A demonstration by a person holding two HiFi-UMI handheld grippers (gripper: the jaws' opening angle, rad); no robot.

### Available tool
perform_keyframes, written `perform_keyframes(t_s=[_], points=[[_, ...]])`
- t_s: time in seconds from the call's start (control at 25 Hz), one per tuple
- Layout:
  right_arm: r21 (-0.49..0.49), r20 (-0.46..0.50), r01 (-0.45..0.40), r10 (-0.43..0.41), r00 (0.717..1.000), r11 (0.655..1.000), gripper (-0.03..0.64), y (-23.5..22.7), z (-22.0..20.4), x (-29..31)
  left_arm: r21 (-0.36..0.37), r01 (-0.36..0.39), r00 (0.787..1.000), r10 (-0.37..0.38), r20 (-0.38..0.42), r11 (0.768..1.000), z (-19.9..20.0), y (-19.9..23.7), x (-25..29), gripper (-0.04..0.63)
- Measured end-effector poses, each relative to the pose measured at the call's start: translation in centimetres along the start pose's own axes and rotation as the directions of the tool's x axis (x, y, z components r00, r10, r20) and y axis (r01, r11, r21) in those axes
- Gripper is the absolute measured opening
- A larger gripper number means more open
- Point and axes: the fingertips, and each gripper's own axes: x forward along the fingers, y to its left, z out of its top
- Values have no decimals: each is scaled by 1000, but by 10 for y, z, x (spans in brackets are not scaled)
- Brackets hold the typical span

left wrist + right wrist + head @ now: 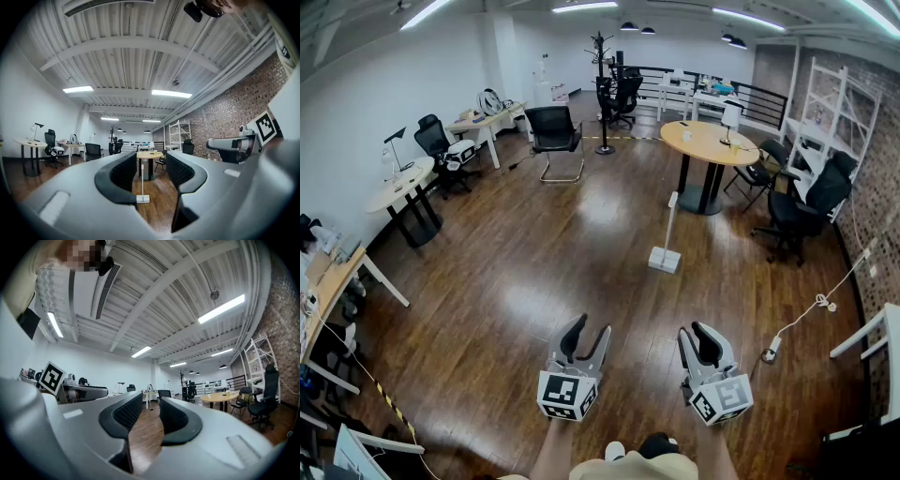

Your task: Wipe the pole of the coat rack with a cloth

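Note:
The black coat rack stands far off at the back of the room, beside the office chairs; it also shows small in the right gripper view. No cloth is visible in any view. My left gripper is held low over the wooden floor, its jaws apart and empty. To its right, my right gripper has only a narrow gap between its pads, with bare floor showing through and nothing between them. Both point towards the middle of the room.
A white post on a square base stands on the floor ahead. Beyond it are a round wooden table, a black chair and desks along the left wall. A white cable with a power strip lies at the right.

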Motion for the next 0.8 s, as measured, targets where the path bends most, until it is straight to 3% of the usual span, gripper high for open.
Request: perform_keyframes(t_s=[0.24, 0.44, 0.8], points=[[4, -15, 13, -13, 1000, 1000, 103, -9, -8, 23, -26, 30, 999, -30, -12, 999, -11, 12, 23, 178], [45, -8, 31, -31, 999, 999, 97, -47, -28, 62, -30, 47, 998, -48, -38, 998, -29, 27, 67, 178], [86, 74, 48, -55, 996, 995, 97, -167, -21, 171, 6, 59, 998, -59, -1, 998, -7, 65, 223, 178]])
